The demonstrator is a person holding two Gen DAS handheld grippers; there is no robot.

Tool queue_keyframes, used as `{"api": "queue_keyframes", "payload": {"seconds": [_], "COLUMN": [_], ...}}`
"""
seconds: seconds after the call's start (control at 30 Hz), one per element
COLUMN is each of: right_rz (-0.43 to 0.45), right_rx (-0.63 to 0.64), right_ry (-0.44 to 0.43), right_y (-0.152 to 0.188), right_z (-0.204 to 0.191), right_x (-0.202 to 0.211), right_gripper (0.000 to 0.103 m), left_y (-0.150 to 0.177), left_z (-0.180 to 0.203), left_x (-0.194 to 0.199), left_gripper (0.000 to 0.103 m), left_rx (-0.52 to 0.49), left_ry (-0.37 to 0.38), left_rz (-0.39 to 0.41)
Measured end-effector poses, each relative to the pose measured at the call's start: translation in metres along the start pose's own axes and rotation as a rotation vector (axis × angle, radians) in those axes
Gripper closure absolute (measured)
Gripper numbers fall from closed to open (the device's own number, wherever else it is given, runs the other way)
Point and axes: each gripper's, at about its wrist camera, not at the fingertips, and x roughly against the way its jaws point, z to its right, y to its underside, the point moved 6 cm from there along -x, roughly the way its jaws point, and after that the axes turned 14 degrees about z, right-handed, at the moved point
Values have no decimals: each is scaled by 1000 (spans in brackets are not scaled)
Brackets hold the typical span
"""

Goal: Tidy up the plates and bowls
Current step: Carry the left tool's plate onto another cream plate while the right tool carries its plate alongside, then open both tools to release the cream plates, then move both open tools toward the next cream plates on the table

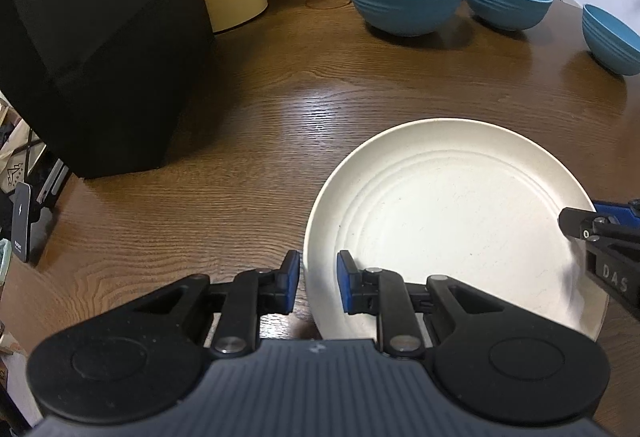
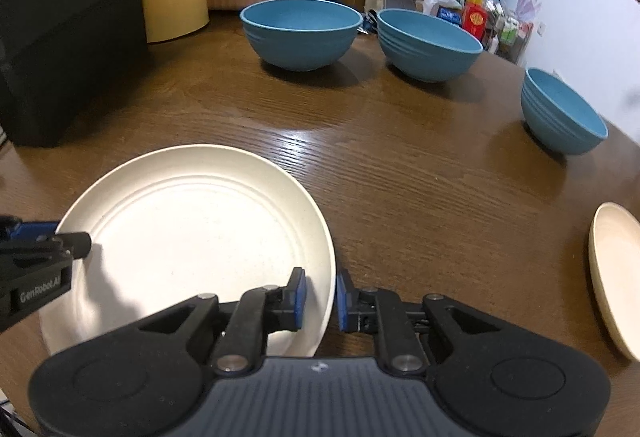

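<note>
Left gripper [image 1: 318, 283]: nearly closed, straddling white plate [image 1: 452, 221] near-left rim; pad contact unclear
Right gripper [image 2: 321, 299]: same — near-right rim
Lift: level, both together

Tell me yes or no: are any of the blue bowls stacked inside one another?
No: in the right wrist view the three blue bowls stand apart on the table.

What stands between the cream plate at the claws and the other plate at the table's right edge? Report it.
Nothing visible: only bare brown wooden table lies between the cream round plate and the second cream plate.
</note>
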Motion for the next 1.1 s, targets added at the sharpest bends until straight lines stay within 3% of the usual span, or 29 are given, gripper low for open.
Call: {"api": "queue_keyframes", "payload": {"seconds": [0.27, 0.33, 0.4, 0.47, 0.53, 0.6, 0.63, 0.7, 1.1], "right_rz": [-50, -59, -64, -67, -64, -58, -54, -52, -31], "right_rx": [-155, -185, -204, -215, -226, -231, -233, -236, -249], "right_ry": [-35, -41, -45, -51, -60, -69, -72, -76, -66], "right_y": [4, 6, 7, 9, 9, 8, 8, 8, 15], "right_z": [20, 24, 26, 27, 27, 26, 25, 24, 29], "right_x": [1, 2, 4, 7, 11, 15, 17, 23, 60], "right_gripper": [69, 63, 51, 38, 24, 9, 7, 0, 0], "left_y": [1, 0, 0, 0, -1, -2, -2, -2, 9], "left_z": [-9, -13, -16, -18, -20, -21, -20, -20, -22], "left_x": [4, 4, 7, 10, 14, 20, 22, 27, 58], "left_gripper": [78, 63, 59, 44, 19, 6, 0, 0, 0], "left_rx": [43, 59, 74, 90, 105, 116, 121, 131, 181], "left_ry": [6, 4, 7, 13, 17, 18, 18, 18, 60], "left_rz": [-10, -18, -18, -19, -9, 3, 7, 14, 33]}}
